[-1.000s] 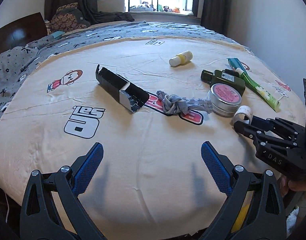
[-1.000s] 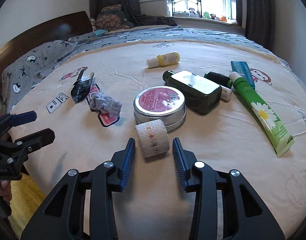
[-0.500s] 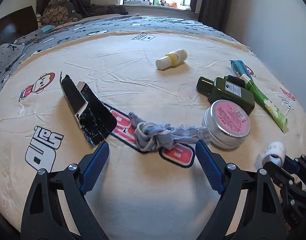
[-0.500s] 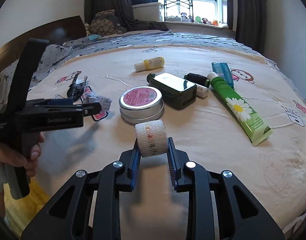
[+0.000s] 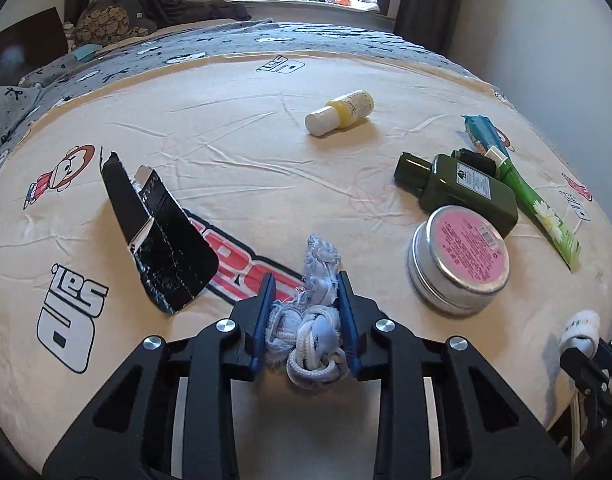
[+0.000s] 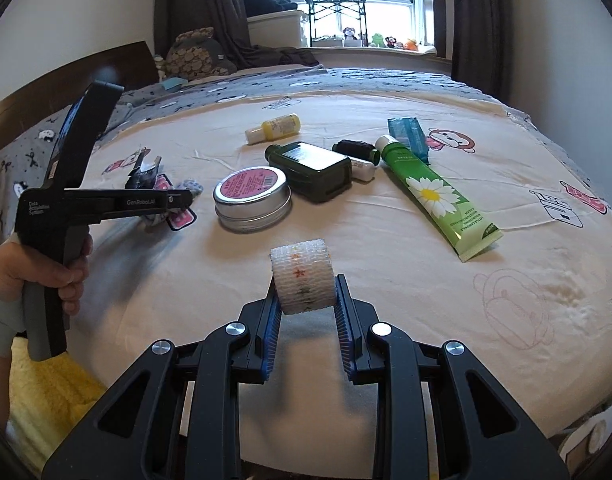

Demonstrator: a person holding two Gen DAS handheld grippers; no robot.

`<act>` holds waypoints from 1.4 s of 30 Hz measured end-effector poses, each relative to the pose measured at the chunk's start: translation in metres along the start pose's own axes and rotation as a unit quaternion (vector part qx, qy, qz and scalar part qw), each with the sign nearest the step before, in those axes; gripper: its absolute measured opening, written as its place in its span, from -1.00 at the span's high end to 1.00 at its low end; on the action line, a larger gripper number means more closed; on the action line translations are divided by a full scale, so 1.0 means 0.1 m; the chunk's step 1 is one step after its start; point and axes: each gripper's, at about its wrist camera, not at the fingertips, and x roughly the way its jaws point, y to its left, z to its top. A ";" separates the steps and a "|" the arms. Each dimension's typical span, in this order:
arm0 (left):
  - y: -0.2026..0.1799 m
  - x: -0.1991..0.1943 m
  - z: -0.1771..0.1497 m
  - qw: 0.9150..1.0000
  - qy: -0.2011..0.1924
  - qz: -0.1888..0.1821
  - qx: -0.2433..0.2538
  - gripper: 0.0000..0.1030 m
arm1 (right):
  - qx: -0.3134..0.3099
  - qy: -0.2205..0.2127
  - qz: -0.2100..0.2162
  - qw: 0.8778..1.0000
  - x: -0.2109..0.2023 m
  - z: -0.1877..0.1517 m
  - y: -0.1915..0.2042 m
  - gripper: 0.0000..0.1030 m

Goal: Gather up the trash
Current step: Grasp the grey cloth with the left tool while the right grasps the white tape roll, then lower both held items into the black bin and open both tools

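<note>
My left gripper (image 5: 305, 286) is shut on a frayed pale blue-grey knotted rag (image 5: 312, 322) on the bed sheet. The gripper also shows in the right wrist view (image 6: 186, 199) at the left, over the rag (image 6: 191, 186). My right gripper (image 6: 305, 290) is shut on a white mesh tape roll (image 6: 302, 278) and holds it a little above the sheet. The roll shows at the lower right of the left wrist view (image 5: 580, 326). A torn black box (image 5: 156, 226) lies left of the rag.
On the cream sheet (image 5: 234, 128) lie a round tin with a pink lid (image 5: 458, 258), a dark green bottle (image 5: 460, 188), a green daisy tube (image 6: 436, 196), a small yellow bottle (image 5: 340, 112), a teal packet (image 6: 406, 136). A yellow rug (image 6: 54, 392) lies below the bed edge.
My left gripper moved forward and closed on the knotted rag. My right gripper closed on the tape roll and lifted it off the sheet.
</note>
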 end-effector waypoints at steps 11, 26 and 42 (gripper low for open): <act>-0.16 -0.76 -0.61 0.999 -0.038 -0.017 0.036 0.47 | -0.007 -0.010 0.002 1.000 -0.38 -0.24 0.09 0.49; -0.44 -1.27 -1.63 0.995 -0.011 -0.068 0.068 0.47 | -0.021 0.054 0.003 0.998 -0.67 -0.93 0.22 0.49; -0.54 -0.26 -2.46 0.980 0.166 -0.088 0.059 0.47 | 0.053 0.210 0.034 0.976 0.03 -1.70 0.22 0.49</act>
